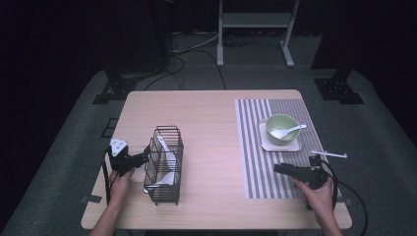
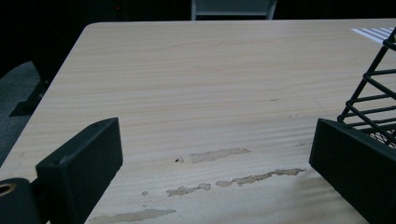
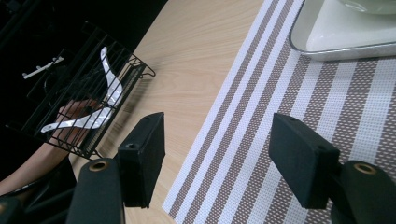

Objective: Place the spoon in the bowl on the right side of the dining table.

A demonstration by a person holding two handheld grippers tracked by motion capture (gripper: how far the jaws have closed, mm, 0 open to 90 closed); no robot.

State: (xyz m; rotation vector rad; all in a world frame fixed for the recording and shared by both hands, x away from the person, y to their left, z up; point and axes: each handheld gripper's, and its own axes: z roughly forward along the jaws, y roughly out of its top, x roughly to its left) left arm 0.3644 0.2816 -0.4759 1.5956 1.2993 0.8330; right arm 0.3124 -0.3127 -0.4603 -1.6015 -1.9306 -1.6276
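A black wire basket (image 1: 165,164) is seen standing upright on the wooden table (image 1: 206,113), toward its left edge and nearer the front, with two white spoons (image 1: 166,167) resting inside it; in the right gripper view the same basket (image 3: 84,107) and its spoons (image 3: 93,109) are seen farther off, with a hand behind the wires. The left gripper (image 1: 142,158) is held low at the basket's left side, its tips right at the wires, though contact cannot be made out from above. In the left gripper view its jaws are seen spread wide over bare tabletop, nothing lying between them, and the basket's corner (image 2: 373,98) rises just behind the right-hand jaw. The right gripper (image 1: 282,168) is held over the near part of a grey-and-white striped placemat (image 1: 251,147) that lies along the table's right edge. In the right gripper view its jaws stand wide apart above the stripes (image 3: 243,140) with nothing gripped. On the far part of the placemat, a pale square saucer (image 1: 295,146) carries a green bowl (image 1: 282,123), and a third white spoon (image 1: 290,131) rests in the bowl with its handle pointing toward the right edge. The saucer's corner (image 3: 341,37) is seen just beyond the right gripper's open jaws.
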